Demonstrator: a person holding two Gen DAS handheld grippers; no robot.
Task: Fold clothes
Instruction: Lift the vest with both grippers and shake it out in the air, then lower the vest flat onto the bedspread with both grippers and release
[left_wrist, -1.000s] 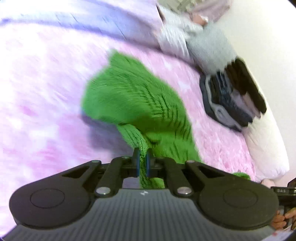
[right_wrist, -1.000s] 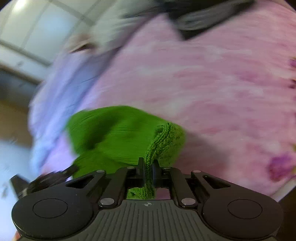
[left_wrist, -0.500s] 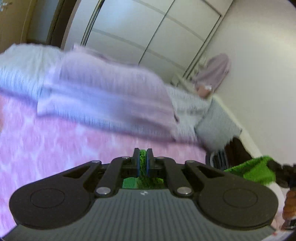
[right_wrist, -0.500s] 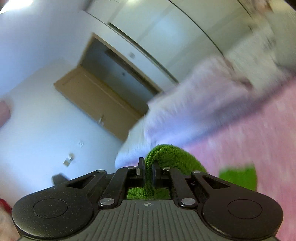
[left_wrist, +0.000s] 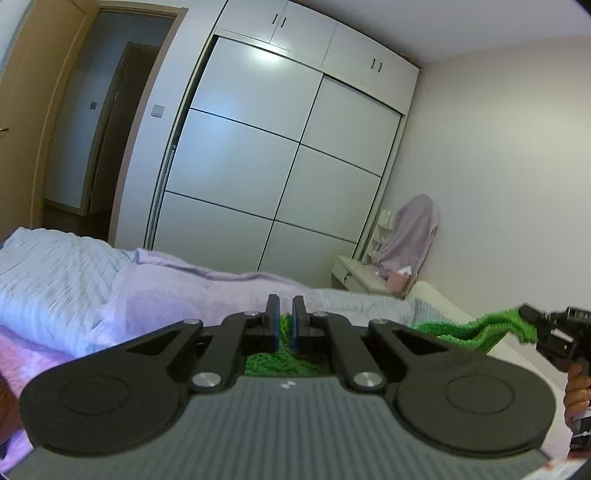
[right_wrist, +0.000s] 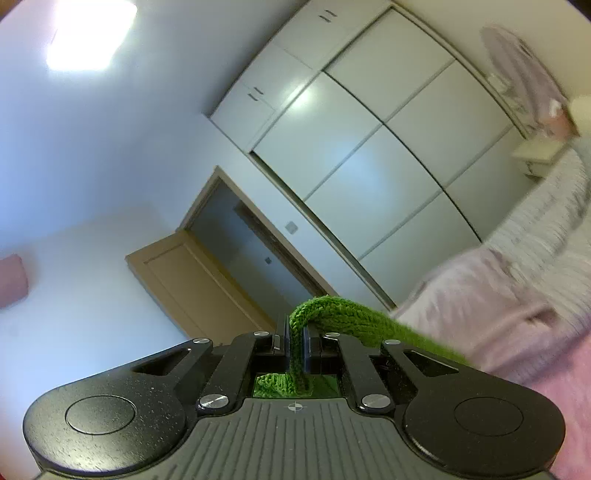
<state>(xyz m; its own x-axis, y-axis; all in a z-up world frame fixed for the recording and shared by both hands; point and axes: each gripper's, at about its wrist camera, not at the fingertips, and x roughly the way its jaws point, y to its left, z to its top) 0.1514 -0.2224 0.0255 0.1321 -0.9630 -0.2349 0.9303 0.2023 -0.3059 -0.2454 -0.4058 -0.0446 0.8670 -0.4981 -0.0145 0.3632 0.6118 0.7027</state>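
Note:
A green knitted sweater (left_wrist: 461, 332) hangs in the air, stretched between my two grippers above the bed. My left gripper (left_wrist: 284, 317) is shut on one edge of it; green knit shows between and below the pads. At the right edge of the left wrist view, my right gripper (left_wrist: 526, 314) pinches the other end, with a person's hand (left_wrist: 576, 391) on its handle. In the right wrist view the right gripper (right_wrist: 294, 343) is shut on a rolled knit edge of the sweater (right_wrist: 351, 321), which trails off to the right. Most of the garment is hidden below the grippers.
Below lies a bed with a pink cover (left_wrist: 22, 365), a lilac blanket (left_wrist: 184, 295) and a white quilt (left_wrist: 48, 273). A white sliding wardrobe (left_wrist: 277, 166) fills the far wall, with an open doorway (left_wrist: 107, 140) to its left. A small table with a draped cloth (left_wrist: 410, 236) stands in the corner.
Both grippers have risen off the bed with the green sweater and tipped up toward level. The views have swung from the pink cover to the wardrobe and door.

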